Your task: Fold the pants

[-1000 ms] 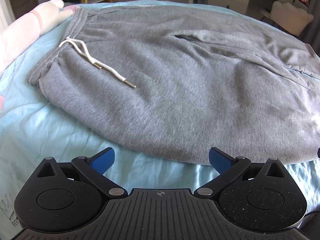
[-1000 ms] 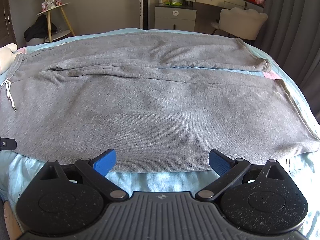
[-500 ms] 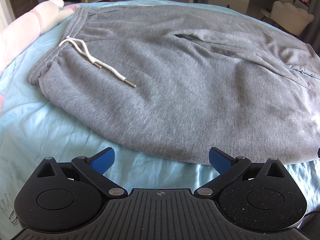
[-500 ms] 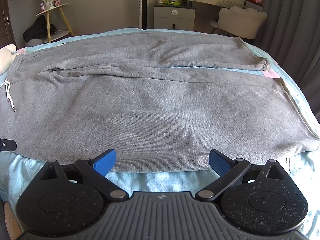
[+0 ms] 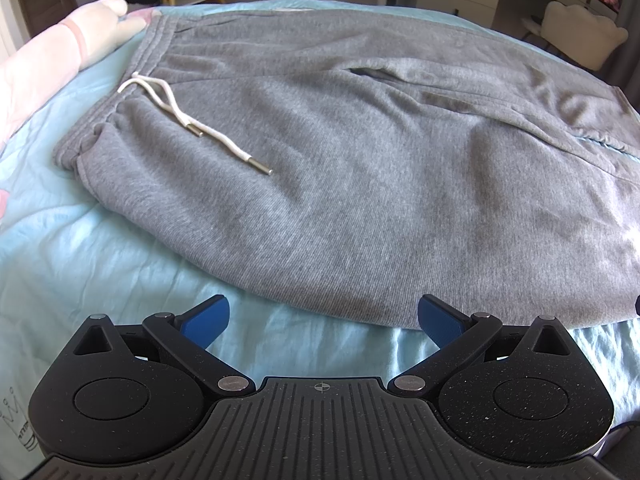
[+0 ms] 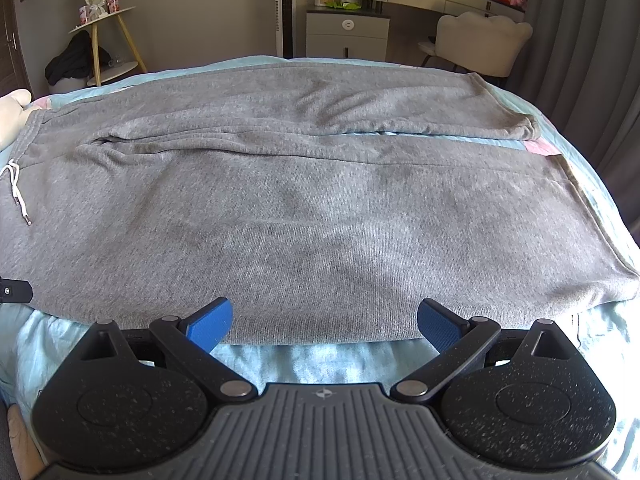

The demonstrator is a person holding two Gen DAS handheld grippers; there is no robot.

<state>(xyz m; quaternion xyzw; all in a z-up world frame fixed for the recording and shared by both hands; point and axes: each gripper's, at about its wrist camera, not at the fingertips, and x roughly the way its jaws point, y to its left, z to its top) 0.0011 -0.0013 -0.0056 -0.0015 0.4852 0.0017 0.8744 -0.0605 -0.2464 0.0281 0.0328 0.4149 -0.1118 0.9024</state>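
Note:
Grey sweatpants (image 5: 360, 152) lie spread flat across a light blue bed, waistband to the left, with a white drawstring (image 5: 188, 120) on top. The right wrist view shows both legs (image 6: 320, 208) running to the right, the far leg ending at a cuff (image 6: 524, 128). My left gripper (image 5: 322, 316) is open just short of the near edge by the hip, nothing between its blue pads. Over the near edge of the front leg, my right gripper (image 6: 324, 318) also stands open and empty.
A pink and white plush pillow (image 5: 52, 64) lies at the bed's left. Beyond the bed stand a wooden side table (image 6: 108, 40), a white drawer unit (image 6: 346, 34) and a cream chair (image 6: 480, 44). Blue sheet (image 5: 100, 264) shows in front of the pants.

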